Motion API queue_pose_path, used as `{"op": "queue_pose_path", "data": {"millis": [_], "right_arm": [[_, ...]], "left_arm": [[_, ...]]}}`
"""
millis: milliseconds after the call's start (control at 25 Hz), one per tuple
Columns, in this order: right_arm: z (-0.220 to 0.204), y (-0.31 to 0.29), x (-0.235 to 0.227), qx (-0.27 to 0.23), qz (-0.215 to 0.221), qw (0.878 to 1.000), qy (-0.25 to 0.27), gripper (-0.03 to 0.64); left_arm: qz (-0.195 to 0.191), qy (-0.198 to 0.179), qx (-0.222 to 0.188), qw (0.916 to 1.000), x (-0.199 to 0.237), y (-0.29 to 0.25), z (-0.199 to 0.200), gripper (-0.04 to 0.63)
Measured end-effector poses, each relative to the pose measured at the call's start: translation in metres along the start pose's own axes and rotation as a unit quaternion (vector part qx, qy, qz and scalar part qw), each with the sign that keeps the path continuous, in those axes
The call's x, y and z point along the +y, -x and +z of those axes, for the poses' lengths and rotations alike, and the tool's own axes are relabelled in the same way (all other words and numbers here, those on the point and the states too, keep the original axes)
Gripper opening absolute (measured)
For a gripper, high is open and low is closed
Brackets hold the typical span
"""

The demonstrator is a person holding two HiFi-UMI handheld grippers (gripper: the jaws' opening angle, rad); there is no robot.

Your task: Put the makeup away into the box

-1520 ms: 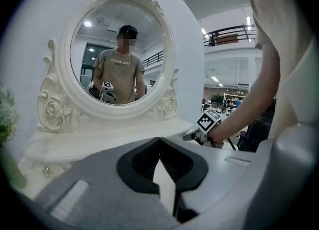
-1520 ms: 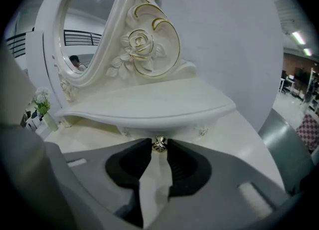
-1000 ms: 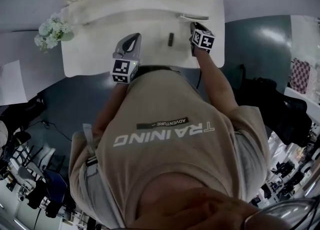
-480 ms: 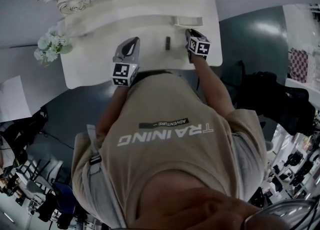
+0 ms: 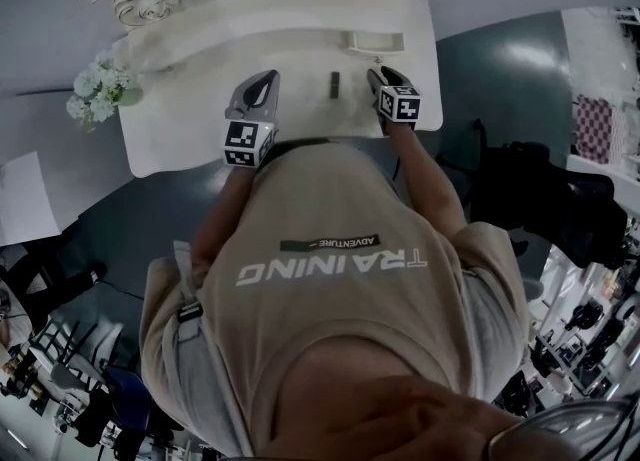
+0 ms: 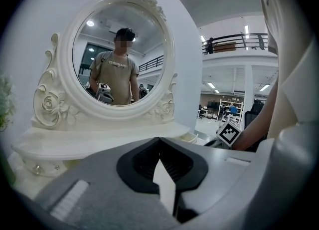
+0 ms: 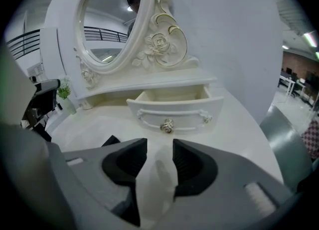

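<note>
A small dark makeup stick lies on the white vanity table, between my two grippers. In the right gripper view only its black corner shows behind the left jaw. The little drawer under the mirror stands pulled out, its inside showing pale and bare. My right gripper hovers just in front of the drawer's knob; its jaws have just been opening and nothing is between them. My left gripper hangs over the table's left half, its tips meeting on nothing.
An oval mirror in a carved white frame rises at the back of the table and reflects the person. A vase of pale flowers stands at the table's left corner. Dark chairs and bags sit on the floor at the right.
The drawer stands further out than a second ago. My right gripper has drawn back from it toward the table's front edge. The left gripper has stayed put.
</note>
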State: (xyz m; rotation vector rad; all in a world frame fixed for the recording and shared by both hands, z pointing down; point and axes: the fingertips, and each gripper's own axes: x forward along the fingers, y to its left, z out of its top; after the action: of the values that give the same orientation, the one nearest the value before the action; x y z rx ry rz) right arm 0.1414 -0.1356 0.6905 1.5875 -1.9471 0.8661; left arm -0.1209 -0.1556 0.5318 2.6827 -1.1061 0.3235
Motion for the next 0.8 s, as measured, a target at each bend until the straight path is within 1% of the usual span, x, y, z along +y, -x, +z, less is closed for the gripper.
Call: {"op": "queue_pose_path", "data": {"millis": [80,240,400,440,520,640,800], "right_arm": [[-0.009,0.004,0.017,0.016,0.019,1.000,0.008,0.164],[-0.017,0.001,0.071,0.043,0.069,0.997,0.014,0.172],[-0.018,-0.010,0.116,0.069,0.101,0.991,0.045,0.178],[-0.020,-0.013,0.123,0.075,0.103,0.990,0.057,0.178],[-0.025,-0.019,0.128,0.094,0.093,0.989,0.074,0.178],[-0.029,-0.025,0.125,0.107,0.071,0.989,0.077,0.178],[-0.032,-0.035,0.123,0.122,0.054,0.988,0.077,0.176]], "left_arm": [[-0.001,0.003,0.001,1.0000,0.002,-0.003,-0.002,0.006],[-0.006,0.013,0.005,0.9999,0.006,-0.011,-0.007,0.006],[-0.011,0.011,0.000,0.9999,0.007,-0.015,-0.002,0.006],[-0.012,0.009,-0.002,0.9999,0.008,-0.015,-0.001,0.006],[-0.014,0.009,-0.003,0.9999,0.010,-0.012,0.000,0.006],[-0.020,0.013,0.004,0.9997,0.015,-0.009,-0.003,0.006],[-0.030,0.015,0.013,0.9994,0.028,-0.013,-0.005,0.006]]}}
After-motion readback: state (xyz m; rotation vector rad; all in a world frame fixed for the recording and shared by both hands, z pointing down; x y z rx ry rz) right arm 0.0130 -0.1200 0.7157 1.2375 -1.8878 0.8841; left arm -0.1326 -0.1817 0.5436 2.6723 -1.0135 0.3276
